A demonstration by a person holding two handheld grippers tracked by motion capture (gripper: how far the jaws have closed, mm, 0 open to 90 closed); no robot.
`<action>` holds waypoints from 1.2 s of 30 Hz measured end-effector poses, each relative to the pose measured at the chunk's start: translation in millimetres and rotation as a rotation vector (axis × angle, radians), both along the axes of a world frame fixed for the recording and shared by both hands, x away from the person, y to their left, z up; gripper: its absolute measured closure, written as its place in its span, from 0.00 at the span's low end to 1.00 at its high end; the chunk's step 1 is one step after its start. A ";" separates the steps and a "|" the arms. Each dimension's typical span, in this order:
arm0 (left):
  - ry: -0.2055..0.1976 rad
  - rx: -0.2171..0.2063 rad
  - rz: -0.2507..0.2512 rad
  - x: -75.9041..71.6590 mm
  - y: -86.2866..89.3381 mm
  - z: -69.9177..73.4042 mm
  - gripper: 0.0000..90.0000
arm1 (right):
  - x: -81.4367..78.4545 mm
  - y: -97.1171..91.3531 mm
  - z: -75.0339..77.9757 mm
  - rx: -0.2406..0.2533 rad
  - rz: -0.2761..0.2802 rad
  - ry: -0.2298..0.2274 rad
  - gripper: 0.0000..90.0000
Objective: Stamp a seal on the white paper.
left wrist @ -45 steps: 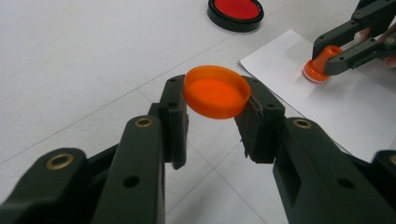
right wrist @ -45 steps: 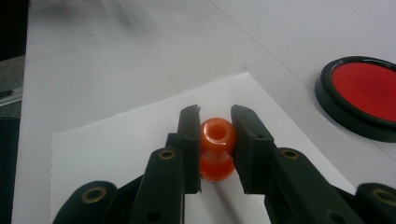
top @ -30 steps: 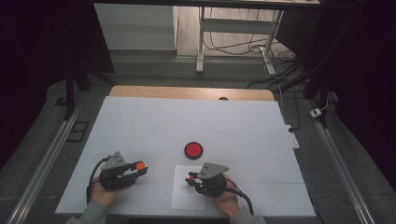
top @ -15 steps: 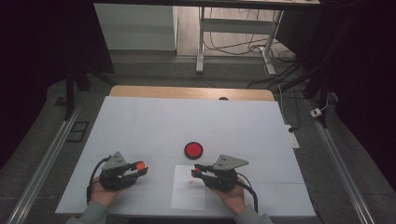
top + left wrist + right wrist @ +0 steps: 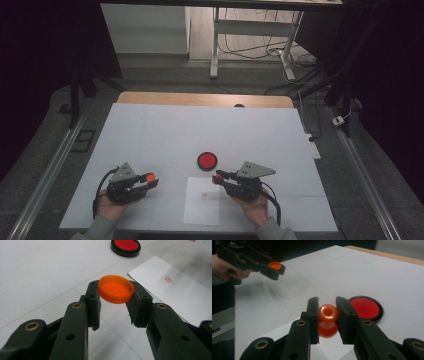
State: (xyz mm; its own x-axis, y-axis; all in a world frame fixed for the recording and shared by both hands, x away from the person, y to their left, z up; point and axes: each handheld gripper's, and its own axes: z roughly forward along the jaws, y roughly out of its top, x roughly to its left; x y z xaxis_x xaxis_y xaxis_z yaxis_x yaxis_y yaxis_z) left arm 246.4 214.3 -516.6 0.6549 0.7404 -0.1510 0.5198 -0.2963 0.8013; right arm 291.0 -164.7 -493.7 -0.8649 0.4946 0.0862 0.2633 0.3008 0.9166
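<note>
- The table [image 5: 150, 130] is covered in white, with a bare wooden strip along its far edge; beyond it lie a grey floor, metal table legs and loose cables; dark surroundings close in on both sides.
- One white sheet of paper [image 5: 202, 200] lies near the person's edge, between the two hands; the left gripper view shows a small red stamp mark [image 5: 170, 280] printed on it, a faint dot from the high view.
- One round red ink pad [image 5: 207, 160] in a black rim sits just beyond the paper; its rim reads clearly in the right gripper view [image 5: 365, 308].
- Two grippers, one per hand; the left gripper [image 5: 145, 180] is clamped on an orange cap [image 5: 115, 289], held off the table by its rim, hollow side up.
- The right gripper [image 5: 219, 177] squeezes an orange stamp [image 5: 328, 320] between its jaws, over the paper's far corner beside the ink pad; the stamp's waisted shape shows in the right gripper view.
- That view also catches the left gripper [image 5: 272, 268] farther off with the cap.
</note>
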 end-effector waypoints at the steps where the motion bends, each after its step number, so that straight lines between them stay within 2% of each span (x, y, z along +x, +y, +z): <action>1: 0.000 0.000 0.001 0.1 0.0 -0.1 0.71 | 0.7 -1.7 0.5 0.002 -0.007 0.001 0.80; 10: 0.002 0.005 -0.003 0.3 -0.8 -0.5 0.72 | 6.7 -15.2 4.5 0.007 -0.069 -0.005 0.80; 16: 0.003 0.011 -0.007 1.3 -1.8 -1.1 0.72 | 9.1 -23.2 8.3 0.017 -0.091 -0.009 0.80; 30: -0.001 0.015 -0.009 2.2 -2.8 -1.3 0.71 | 7.5 -27.6 16.5 0.048 -0.080 -0.031 0.80; 36: -0.002 0.014 -0.008 1.8 -3.0 -0.8 0.72 | 5.3 -24.1 18.1 0.041 -0.064 -0.041 0.80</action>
